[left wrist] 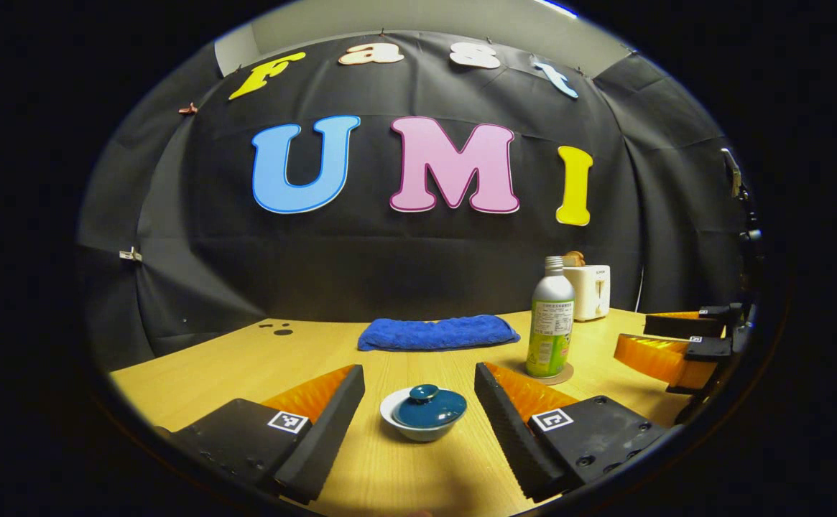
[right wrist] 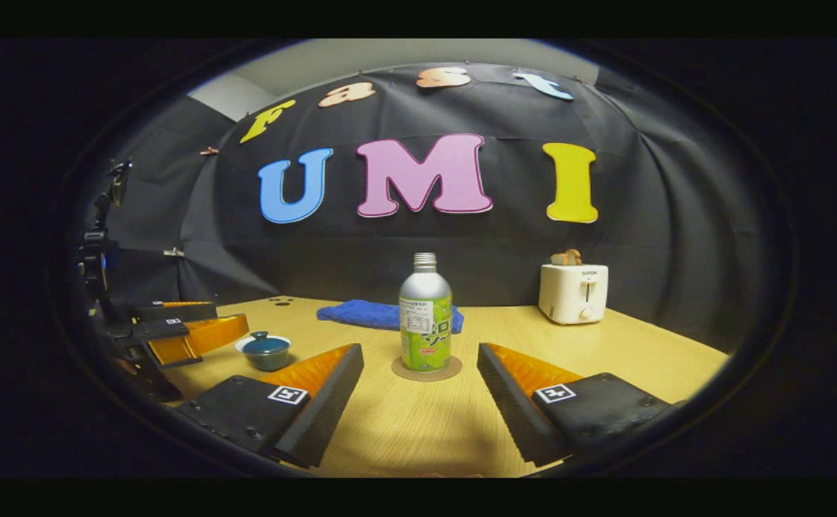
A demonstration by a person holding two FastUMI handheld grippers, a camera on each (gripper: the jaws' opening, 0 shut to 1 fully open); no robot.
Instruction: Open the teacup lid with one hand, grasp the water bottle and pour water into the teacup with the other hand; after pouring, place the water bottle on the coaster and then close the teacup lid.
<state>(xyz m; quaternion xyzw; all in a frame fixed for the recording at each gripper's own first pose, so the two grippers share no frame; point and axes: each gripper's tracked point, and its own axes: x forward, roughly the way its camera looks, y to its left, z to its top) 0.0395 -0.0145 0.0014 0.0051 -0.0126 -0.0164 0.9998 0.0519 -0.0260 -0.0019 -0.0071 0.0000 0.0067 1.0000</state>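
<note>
A small teacup [left wrist: 422,420] with a dark teal lid [left wrist: 429,408] resting on it stands on the wooden table, just ahead of my left gripper [left wrist: 419,416], which is open with the cup lined up between its fingers. The water bottle [right wrist: 425,316], silver with a green label and no cap, stands upright on a round coaster [right wrist: 427,370] straight ahead of my open right gripper [right wrist: 422,391]. In the left gripper view the bottle [left wrist: 551,319] is right of the cup, with the right gripper [left wrist: 677,345] beyond it. In the right gripper view the teacup [right wrist: 266,352] and the left gripper [right wrist: 181,330] sit at the left.
A folded blue towel [left wrist: 438,333] lies at the back of the table [left wrist: 317,352] near the wall. A white toaster [right wrist: 573,292] with bread in it stands at the back right. Small dark marks [left wrist: 278,329] dot the table's far left.
</note>
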